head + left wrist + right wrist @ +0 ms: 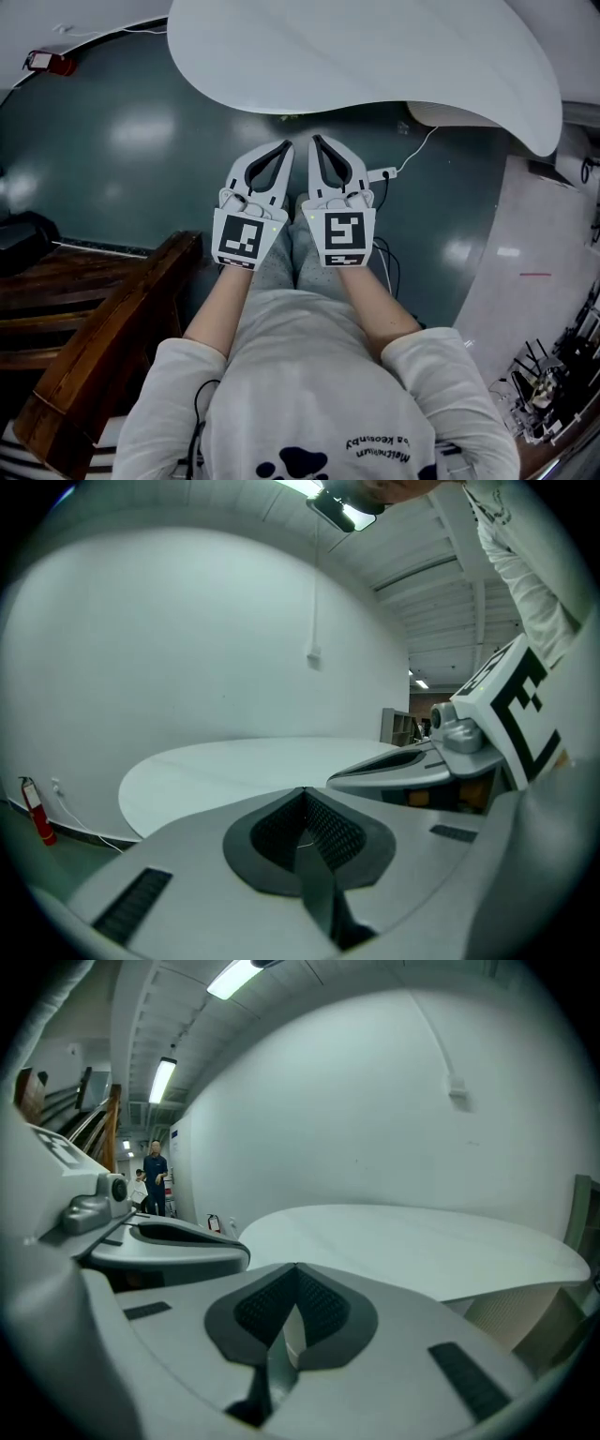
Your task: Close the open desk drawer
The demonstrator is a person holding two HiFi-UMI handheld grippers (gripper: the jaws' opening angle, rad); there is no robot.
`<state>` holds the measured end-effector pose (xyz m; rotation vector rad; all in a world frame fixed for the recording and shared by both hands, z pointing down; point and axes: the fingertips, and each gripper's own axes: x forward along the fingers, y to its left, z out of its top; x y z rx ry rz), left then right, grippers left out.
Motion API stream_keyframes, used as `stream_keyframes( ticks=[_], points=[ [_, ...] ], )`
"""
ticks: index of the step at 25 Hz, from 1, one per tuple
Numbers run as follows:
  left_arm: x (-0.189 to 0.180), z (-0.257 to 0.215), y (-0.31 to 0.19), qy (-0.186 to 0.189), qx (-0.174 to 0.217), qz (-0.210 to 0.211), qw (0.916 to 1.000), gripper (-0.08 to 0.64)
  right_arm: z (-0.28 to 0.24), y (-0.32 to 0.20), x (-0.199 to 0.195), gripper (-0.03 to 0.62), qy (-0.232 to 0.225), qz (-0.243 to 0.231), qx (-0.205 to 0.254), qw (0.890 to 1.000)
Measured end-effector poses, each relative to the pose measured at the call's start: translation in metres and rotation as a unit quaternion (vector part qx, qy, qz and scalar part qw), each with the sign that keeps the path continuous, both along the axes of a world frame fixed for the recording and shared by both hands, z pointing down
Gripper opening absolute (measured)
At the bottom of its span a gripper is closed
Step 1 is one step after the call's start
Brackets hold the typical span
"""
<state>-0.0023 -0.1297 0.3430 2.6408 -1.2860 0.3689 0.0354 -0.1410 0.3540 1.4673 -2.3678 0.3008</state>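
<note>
A: Entry one, edges and clearance?
B: Your left gripper (284,148) and right gripper (317,142) hang close side by side over the floor (122,159). The table (375,56) rim shows just beyond their tips. Floor lies open to either side; a cable (419,148) and power strip (380,174) lie by the right gripper.
A: Jaws?
B: Both pairs closed tip to tip, nothing between them.
A: Entry two, writing?
B: Black square markers on each cube (246,239). Your shirt (309,375) carries print, upside down, too small to read.
A: Entry three, the desk?
B: Dark wood desk (103,328), low at your left, beside your left arm, behind both grippers and well apart from them. Its drawer cannot be picked out.
</note>
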Motion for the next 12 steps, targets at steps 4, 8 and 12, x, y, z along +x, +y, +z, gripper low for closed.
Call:
stream_keyframes(
  ticks=[4,8,12],
  points=[
    [0.000,-0.031,0.003,0.008,0.016,-0.008,0.9998,0.006,-0.033,0.010,0.001,0.017,-0.004,-0.008,0.024,1.000],
    [-0.004,-0.068,0.009,0.017,0.039,-0.018,0.9989,0.006,-0.069,0.022,0.003,0.017,-0.010,-0.012,0.049,0.999],
    [-0.006,-0.100,0.024,0.030,0.045,-0.031,0.9981,0.006,-0.103,0.035,0.006,0.017,-0.018,-0.016,0.067,0.997]
  ],
)
